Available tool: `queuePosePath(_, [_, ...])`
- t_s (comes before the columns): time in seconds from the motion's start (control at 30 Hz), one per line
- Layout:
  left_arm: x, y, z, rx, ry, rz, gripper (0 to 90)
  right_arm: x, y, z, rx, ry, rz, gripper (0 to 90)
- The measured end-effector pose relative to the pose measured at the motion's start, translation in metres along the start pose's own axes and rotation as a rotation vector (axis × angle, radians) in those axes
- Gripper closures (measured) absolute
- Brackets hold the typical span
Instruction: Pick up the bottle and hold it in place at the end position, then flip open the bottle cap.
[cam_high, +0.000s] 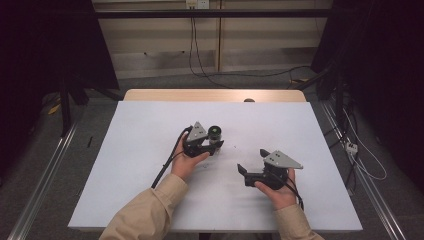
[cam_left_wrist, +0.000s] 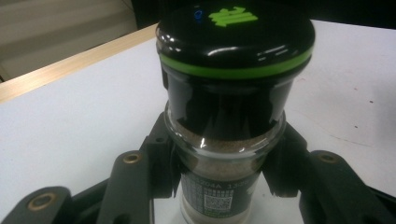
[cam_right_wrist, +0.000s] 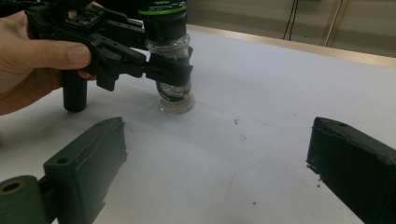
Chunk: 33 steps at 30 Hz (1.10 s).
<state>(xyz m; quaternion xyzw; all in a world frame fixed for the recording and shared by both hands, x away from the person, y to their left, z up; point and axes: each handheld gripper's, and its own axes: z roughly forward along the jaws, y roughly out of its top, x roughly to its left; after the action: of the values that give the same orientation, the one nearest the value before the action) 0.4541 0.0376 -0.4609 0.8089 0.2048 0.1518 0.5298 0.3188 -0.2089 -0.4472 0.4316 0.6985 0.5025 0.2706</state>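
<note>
A small glass spice jar (cam_high: 215, 133) with a black lid and a green ring stands upright on the white table sheet (cam_high: 140, 190). My left gripper (cam_high: 216, 142) is shut on it, its jaws pressing the jar's glass neck from both sides. In the left gripper view the jar (cam_left_wrist: 224, 140) holds tan powder and carries a label low on its body. The right gripper view has the jar (cam_right_wrist: 173, 91) resting on the sheet, held by the left gripper (cam_right_wrist: 168, 70). My right gripper (cam_high: 252, 161) is open and holds nothing, to the jar's right and nearer me, its own jaws (cam_right_wrist: 217, 154) wide apart.
The sheet covers a wooden table whose bare far edge (cam_high: 215, 95) shows at the back. Cables (cam_high: 365, 165) lie on the floor to the right, and metal rails run along both sides. A few small dark specks (cam_right_wrist: 238, 122) mark the sheet near the jar.
</note>
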Motion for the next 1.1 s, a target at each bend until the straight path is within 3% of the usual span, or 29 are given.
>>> queuePosePath(0.73, [0.001,0.000,-0.001,0.007,-0.001,-0.023,53.4,0.008,0.012,0.019,0.026,0.026,0.000,8.0])
queuePosePath(0.97, [0.001,-0.001,-0.001,0.008,-0.008,-0.028,53.4,0.010,0.018,0.029,0.037,0.056,0.026,14.8])
queuePosePath(1.1, [0.001,-0.001,-0.002,0.006,-0.005,-0.024,53.5,0.011,0.022,0.033,0.047,0.078,0.053,25.6])
